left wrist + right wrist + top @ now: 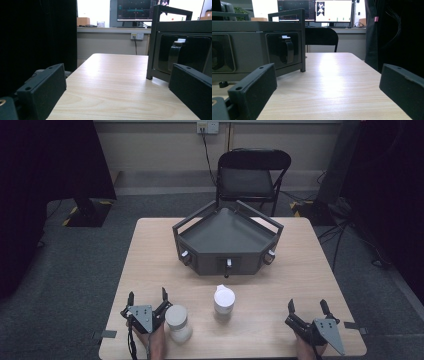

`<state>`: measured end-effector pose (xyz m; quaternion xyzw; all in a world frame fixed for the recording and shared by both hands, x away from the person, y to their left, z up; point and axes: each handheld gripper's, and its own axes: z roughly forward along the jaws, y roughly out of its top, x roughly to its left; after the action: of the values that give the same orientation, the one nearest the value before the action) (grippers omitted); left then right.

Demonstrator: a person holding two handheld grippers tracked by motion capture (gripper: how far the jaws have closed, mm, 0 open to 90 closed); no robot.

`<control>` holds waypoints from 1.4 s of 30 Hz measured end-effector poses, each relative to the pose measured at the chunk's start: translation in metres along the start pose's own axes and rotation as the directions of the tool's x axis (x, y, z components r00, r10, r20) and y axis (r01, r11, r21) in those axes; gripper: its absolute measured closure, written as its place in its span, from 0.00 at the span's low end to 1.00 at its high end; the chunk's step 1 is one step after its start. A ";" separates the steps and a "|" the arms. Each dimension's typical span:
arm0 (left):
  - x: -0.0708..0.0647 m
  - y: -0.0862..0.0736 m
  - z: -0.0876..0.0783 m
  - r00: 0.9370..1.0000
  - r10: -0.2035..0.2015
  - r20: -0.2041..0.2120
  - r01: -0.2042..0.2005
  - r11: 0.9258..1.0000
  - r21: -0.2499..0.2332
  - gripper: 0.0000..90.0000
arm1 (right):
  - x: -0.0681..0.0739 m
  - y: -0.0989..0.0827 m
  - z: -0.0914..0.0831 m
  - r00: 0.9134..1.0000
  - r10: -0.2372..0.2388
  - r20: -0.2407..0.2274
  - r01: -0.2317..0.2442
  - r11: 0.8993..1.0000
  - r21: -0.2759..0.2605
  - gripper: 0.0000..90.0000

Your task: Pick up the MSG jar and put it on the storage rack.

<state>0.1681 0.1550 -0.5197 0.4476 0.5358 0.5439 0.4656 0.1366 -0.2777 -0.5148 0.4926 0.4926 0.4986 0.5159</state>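
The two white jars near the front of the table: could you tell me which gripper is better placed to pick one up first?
Left. The left gripper sits open right beside the nearer white jar. The right gripper, also open, is clearly farther from the other white jar, with bare table between them.

A small white jar (178, 322) with a pale grey lid stands upright near the front edge of the counter (150, 260), left of its middle. A second white container (224, 303), its white cap bearing a small tab, stands upright near it, farther back, before the dark grey tray-topped box (225, 242).
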 end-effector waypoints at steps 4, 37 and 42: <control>0.000 0.000 0.000 1.000 -0.001 0.000 0.001 1.000 0.000 0.01 | 0.000 0.000 0.000 1.000 0.001 0.001 -0.001 1.000 0.000 0.00; -0.001 0.000 0.000 1.000 -0.001 -0.005 0.001 1.000 -0.001 0.00 | 0.000 0.000 0.000 1.000 0.001 0.000 -0.001 1.000 0.000 0.00; 0.002 0.000 0.000 1.000 -0.004 0.009 0.004 1.000 0.000 0.00 | 0.000 0.000 0.000 1.000 0.001 0.000 -0.001 1.000 -0.001 0.00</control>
<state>0.1676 0.1567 -0.5196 0.4488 0.5346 0.5410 0.4690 0.1366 -0.2776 -0.5148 0.4927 0.4922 0.4988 0.5160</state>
